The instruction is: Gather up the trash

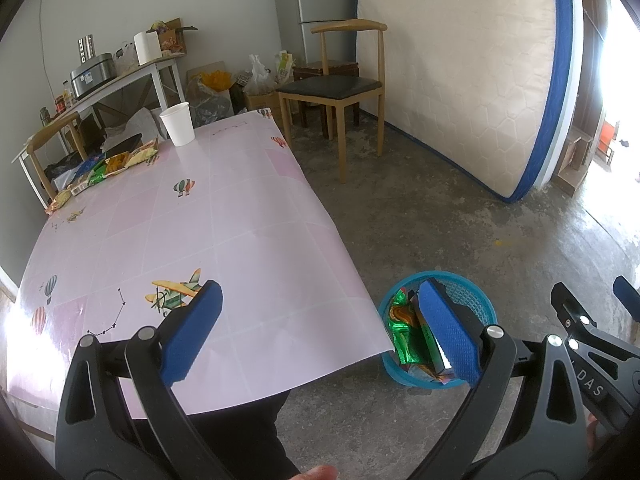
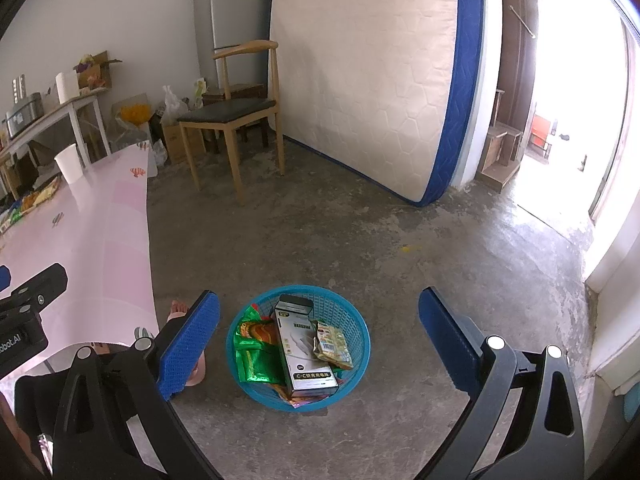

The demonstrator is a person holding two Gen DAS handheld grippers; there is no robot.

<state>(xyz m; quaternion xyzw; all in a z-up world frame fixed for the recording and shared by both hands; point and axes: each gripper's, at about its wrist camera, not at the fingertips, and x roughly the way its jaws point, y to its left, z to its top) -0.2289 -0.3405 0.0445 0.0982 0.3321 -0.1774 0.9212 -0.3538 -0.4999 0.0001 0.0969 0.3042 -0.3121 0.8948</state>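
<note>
Trash basket [image 2: 298,350] sits below open right tool [image 2: 319,338].

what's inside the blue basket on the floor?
Blue basket holds a white box, green foil wrappers and a yellow snack packet. More wrappers underneath are mostly covered; can't identify them.

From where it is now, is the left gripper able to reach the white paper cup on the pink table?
Probably yes: the open left gripper faces the white paper cup across bare pink table. The cup stands at the far end.
</note>
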